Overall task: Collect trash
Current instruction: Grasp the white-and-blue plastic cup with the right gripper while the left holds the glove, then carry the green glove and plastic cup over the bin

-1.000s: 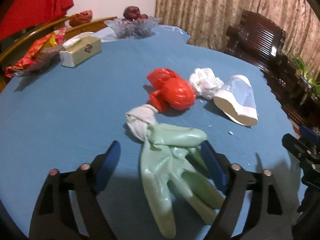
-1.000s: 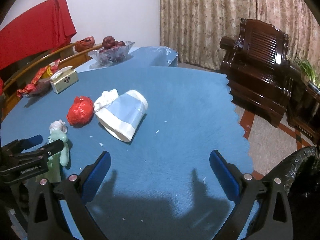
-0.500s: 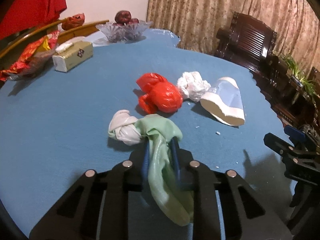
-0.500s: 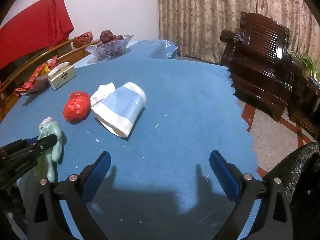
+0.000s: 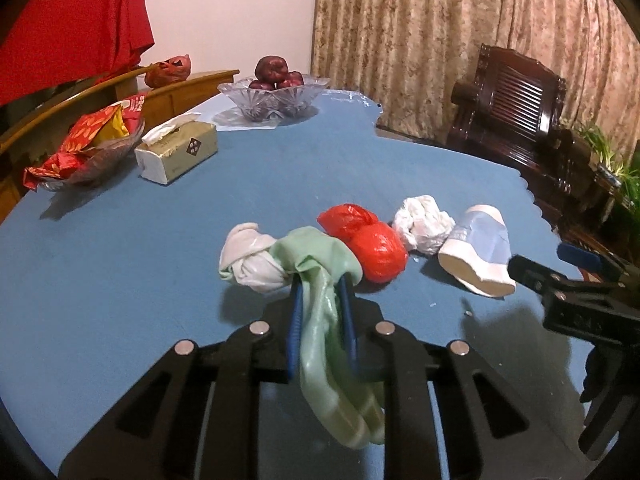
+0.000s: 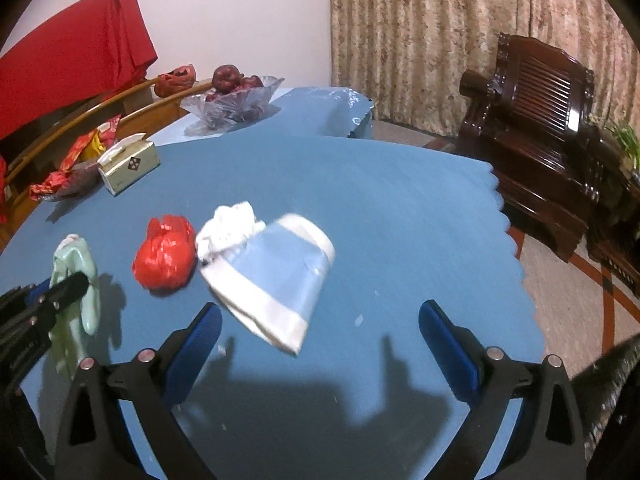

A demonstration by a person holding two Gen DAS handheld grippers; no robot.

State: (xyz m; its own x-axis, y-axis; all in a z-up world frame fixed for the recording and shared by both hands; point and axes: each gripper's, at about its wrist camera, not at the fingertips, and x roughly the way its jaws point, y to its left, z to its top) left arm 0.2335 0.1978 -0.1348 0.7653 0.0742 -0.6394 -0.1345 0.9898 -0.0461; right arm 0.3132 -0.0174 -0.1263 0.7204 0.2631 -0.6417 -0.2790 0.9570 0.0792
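My left gripper [image 5: 320, 284] is shut on a pale green rubber glove [image 5: 320, 320] and holds it lifted above the blue table [image 5: 120, 280]; the glove's knotted whitish end [image 5: 248, 256] hangs to the left. A red plastic bag [image 5: 370, 242], a crumpled white tissue [image 5: 422, 224] and a tipped blue-and-white paper cup [image 5: 478, 250] lie beyond. My right gripper [image 6: 320, 320] is open and empty, just short of the cup [image 6: 276, 276]. The glove [image 6: 76, 272], red bag [image 6: 164, 256] and tissue [image 6: 228, 226] lie to its left.
A tissue box [image 5: 176, 152], a dish of red snack wrappers [image 5: 80, 148] and a glass fruit bowl [image 5: 274, 94] stand at the table's far left. A dark wooden armchair [image 6: 540, 120] stands beyond the table's scalloped right edge [image 6: 508, 240].
My left gripper shut on the green glove and raised it off the table. My right gripper moved forward toward the cup, still open.
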